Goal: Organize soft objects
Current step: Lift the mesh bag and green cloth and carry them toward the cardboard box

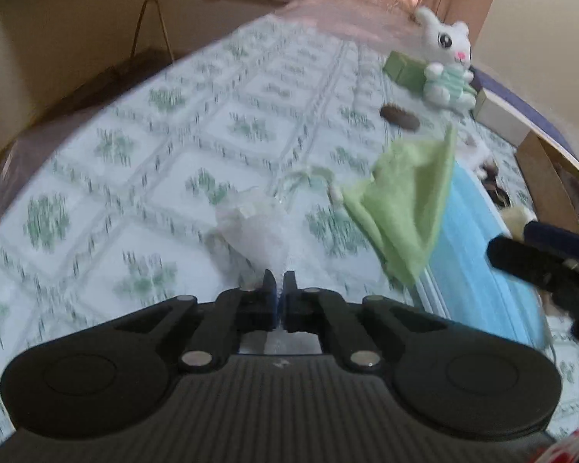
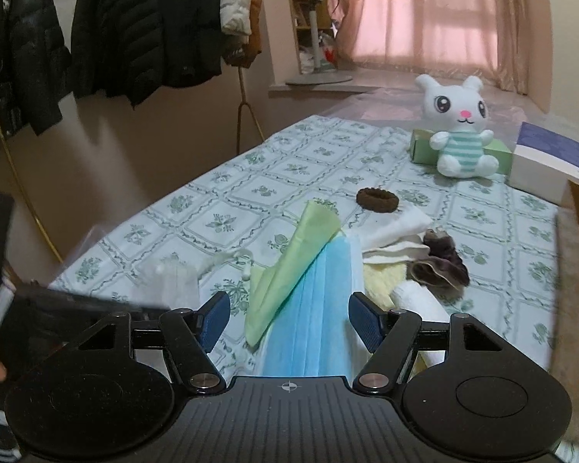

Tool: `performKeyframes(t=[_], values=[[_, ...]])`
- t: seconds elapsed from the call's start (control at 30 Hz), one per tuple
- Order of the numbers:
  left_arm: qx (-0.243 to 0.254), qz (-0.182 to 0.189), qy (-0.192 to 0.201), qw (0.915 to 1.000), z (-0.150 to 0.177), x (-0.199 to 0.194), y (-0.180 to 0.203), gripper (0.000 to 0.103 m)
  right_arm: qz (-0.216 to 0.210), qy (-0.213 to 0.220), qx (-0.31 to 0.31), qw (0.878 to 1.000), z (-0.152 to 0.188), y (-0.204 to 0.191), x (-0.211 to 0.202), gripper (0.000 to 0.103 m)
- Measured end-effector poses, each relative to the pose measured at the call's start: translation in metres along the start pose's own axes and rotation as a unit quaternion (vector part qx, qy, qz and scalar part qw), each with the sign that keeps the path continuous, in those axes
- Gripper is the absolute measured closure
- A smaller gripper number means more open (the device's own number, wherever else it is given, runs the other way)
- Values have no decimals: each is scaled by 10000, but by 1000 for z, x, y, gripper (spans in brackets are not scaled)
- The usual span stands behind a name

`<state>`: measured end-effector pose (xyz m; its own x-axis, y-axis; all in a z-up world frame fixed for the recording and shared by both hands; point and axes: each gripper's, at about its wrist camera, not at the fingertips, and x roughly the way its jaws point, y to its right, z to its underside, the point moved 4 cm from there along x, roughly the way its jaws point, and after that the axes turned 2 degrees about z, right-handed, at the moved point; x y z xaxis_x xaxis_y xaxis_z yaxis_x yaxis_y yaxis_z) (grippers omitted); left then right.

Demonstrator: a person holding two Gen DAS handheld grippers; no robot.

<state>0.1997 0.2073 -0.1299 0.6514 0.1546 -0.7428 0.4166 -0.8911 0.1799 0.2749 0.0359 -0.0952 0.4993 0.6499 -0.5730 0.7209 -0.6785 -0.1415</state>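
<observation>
My left gripper (image 1: 278,278) is shut on a thin white plastic bag (image 1: 255,227) and holds it just above the tablecloth; the bag also shows blurred in the right wrist view (image 2: 171,279). My right gripper (image 2: 287,318) is open, its jaws on either side of a stack of blue face masks (image 2: 312,308), which shows in the left wrist view too (image 1: 478,254). A light green cloth (image 2: 289,266) lies folded over the masks' left edge (image 1: 405,208). A pile of white and yellow cloths with a dark scrunchie (image 2: 440,258) lies to the right.
A white plush bunny (image 2: 461,127) sits at the far end against a green box (image 2: 420,146). A brown hair tie (image 2: 378,200) lies mid-table. A white and blue box (image 2: 548,166) and a cardboard box (image 1: 548,177) stand at the right. Coats hang at left.
</observation>
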Motion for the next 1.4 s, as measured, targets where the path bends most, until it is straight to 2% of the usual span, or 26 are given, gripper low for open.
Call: performKeyframes(t=[0.03,0.1,0.13,0.27,0.33,0.37,0.4,0.43,0.63,0.9,1.23,1.4], values=[[50,-34,67,10000,-4,0,-1,102,11,-22,-17,10000,-2,0,6,35],[100,-72,192,9997,-15,1,-3,102,-42,-65,-23,10000,-6,-2,17,49],[110,-84,235,9996,-20,2,-4,102,-61,-113,-25,9999,-9,-3,23,53],[131,-186,332,9992,-33,6,-8,102,105,-278,26,9996,-19,-3,47,55],[98,-173,319,9993,-37,8,-10,102,134,-342,124,9992,-22,-1,60,64],[112,-176,321,9993,-38,9,-10,102,148,-400,161,9990,-23,0,65,76],[145,-186,328,9992,-40,10,-9,102,170,-449,197,9987,-24,1,69,96],[176,-195,333,9991,-41,10,-9,102,125,-447,247,9986,-26,2,72,103],[387,-221,480,9979,-52,-2,-4,102,-137,82,219,9996,-39,-3,48,103],[578,-111,812,9950,-67,-47,11,102,-365,621,486,9962,-59,2,-10,103],[1025,262,1080,9885,-71,-98,65,102,-93,1041,914,9903,-64,36,-88,103],[1255,620,1094,9841,-71,-109,106,102,157,1175,1049,9874,-58,58,-124,103]])
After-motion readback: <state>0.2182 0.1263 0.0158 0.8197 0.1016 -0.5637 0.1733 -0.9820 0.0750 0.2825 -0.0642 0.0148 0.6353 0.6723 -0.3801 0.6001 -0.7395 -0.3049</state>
